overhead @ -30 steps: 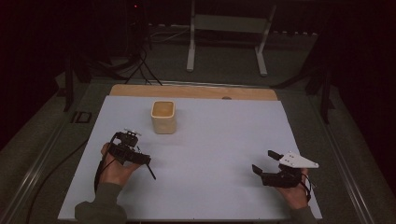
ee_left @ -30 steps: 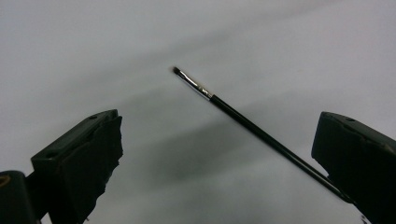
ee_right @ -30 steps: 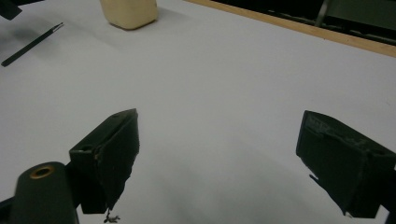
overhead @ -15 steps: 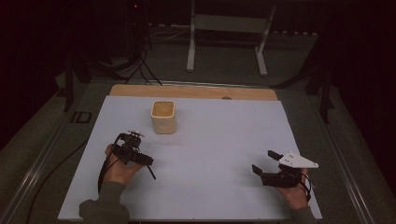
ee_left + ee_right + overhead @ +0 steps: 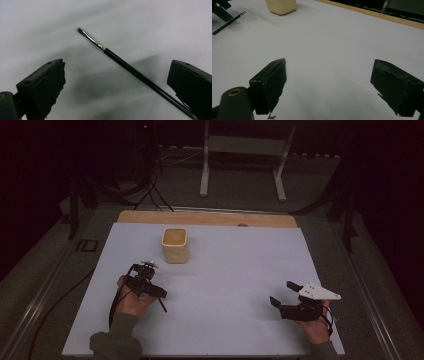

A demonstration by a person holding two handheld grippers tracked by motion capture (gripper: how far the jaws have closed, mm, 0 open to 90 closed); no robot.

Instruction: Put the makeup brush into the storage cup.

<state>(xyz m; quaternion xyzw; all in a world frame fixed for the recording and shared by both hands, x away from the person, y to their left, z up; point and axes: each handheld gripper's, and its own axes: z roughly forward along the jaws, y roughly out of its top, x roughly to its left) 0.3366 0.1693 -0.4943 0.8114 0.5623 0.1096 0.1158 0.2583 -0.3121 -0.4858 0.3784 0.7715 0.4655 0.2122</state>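
Work surface: white sheet [image 5: 240, 270] covering the table, a bare wooden strip [image 5: 210, 218] showing along its far edge.
Container: cream cup [image 5: 175, 245], upright and open-topped on the far left part of the sheet; nothing can be made out inside it from the high view.
Left gripper [image 5: 150, 290]: held low over the near left part of the sheet, short of the cup. Jaws stand wide apart in the left gripper view, clamped on nothing.
Right gripper [image 5: 283, 296]: at the near right, well apart from cup and brush. Jaws spread wide with bare sheet between them.
Task item: thin black paintbrush [image 5: 130, 66] with a silver ferrule and dark tip, lying between the left jaws, its handle running close under the right-hand one. Whether it rests flat on the sheet or touches that jaw cannot be told.
Progress: judged early. The brush is not gripped and lies near but outside the cup.
Outstanding: closing on the handle, lifting, and presumably placing it in the cup.
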